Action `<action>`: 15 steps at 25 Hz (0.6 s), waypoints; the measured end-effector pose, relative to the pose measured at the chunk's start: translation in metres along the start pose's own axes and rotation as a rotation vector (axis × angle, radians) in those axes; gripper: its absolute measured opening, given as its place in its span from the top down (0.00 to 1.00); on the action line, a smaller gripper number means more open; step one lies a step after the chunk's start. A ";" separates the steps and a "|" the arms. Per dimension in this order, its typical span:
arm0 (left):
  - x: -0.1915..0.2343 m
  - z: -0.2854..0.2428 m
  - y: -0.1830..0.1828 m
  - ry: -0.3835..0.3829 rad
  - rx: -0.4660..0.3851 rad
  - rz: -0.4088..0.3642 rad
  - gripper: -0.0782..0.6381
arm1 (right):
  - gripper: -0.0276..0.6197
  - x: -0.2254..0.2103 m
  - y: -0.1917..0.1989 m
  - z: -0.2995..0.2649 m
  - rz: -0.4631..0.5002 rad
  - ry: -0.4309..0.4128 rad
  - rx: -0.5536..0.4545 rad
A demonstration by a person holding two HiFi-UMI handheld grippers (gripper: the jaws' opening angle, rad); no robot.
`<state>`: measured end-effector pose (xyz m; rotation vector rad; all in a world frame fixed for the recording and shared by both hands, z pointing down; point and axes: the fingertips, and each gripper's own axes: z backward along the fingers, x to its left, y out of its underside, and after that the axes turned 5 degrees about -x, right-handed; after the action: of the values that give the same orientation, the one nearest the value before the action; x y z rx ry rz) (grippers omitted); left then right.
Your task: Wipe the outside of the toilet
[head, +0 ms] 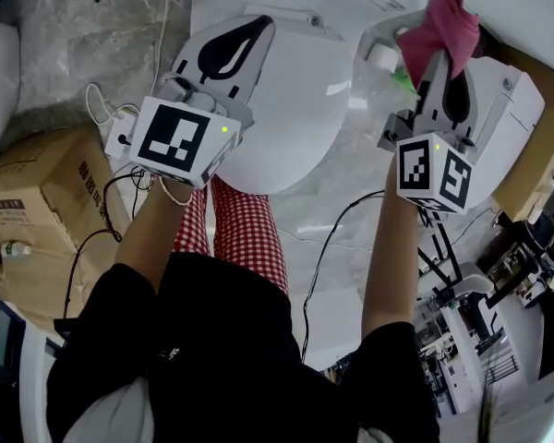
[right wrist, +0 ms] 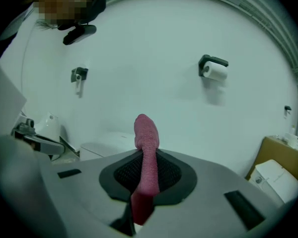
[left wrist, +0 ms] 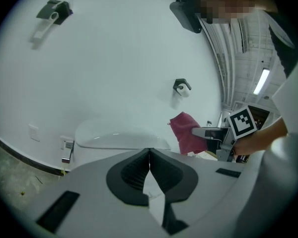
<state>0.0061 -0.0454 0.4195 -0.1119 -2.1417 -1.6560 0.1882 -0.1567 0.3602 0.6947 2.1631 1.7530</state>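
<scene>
The white toilet [head: 295, 109] stands below me with its lid down; it also shows low in the left gripper view as a toilet [left wrist: 119, 135] against the white wall. My left gripper [head: 255, 28] hovers over the toilet's left side, jaws shut and empty, pads meeting at the left gripper [left wrist: 149, 155]. My right gripper [head: 443, 63] is off the toilet's right side, shut on a pink cloth [head: 439, 26]. That pink cloth [right wrist: 146, 152] stands up between the pads. From the left, the pink cloth [left wrist: 186, 133] hangs apart from the toilet.
A cardboard box [head: 37, 210] and cables [head: 102, 109] lie on the floor at left. A toilet-paper roll [right wrist: 213, 68] hangs on the wall. A second white unit [head: 508, 127] and a cardboard sheet [right wrist: 283, 152] stand at right. The person's red checked trousers [head: 245, 229] are below the bowl.
</scene>
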 end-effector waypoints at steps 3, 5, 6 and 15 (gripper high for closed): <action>0.002 0.013 -0.009 -0.042 -0.039 -0.005 0.88 | 0.87 0.051 -0.010 -0.001 0.061 -0.165 -0.024; 0.006 0.020 -0.013 -0.071 -0.059 -0.002 0.88 | 0.87 0.086 -0.014 -0.003 0.123 -0.283 -0.032; 0.009 0.025 -0.016 -0.090 -0.069 0.002 0.88 | 0.87 0.104 -0.015 -0.005 0.148 -0.337 -0.038; 0.069 0.083 -0.010 -0.235 -0.082 0.048 0.88 | 0.87 0.241 0.012 -0.030 0.255 -0.685 -0.012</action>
<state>-0.0833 0.0167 0.4208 -0.3975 -2.2185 -1.7781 -0.0286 -0.0536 0.3999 1.3761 1.6407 1.3419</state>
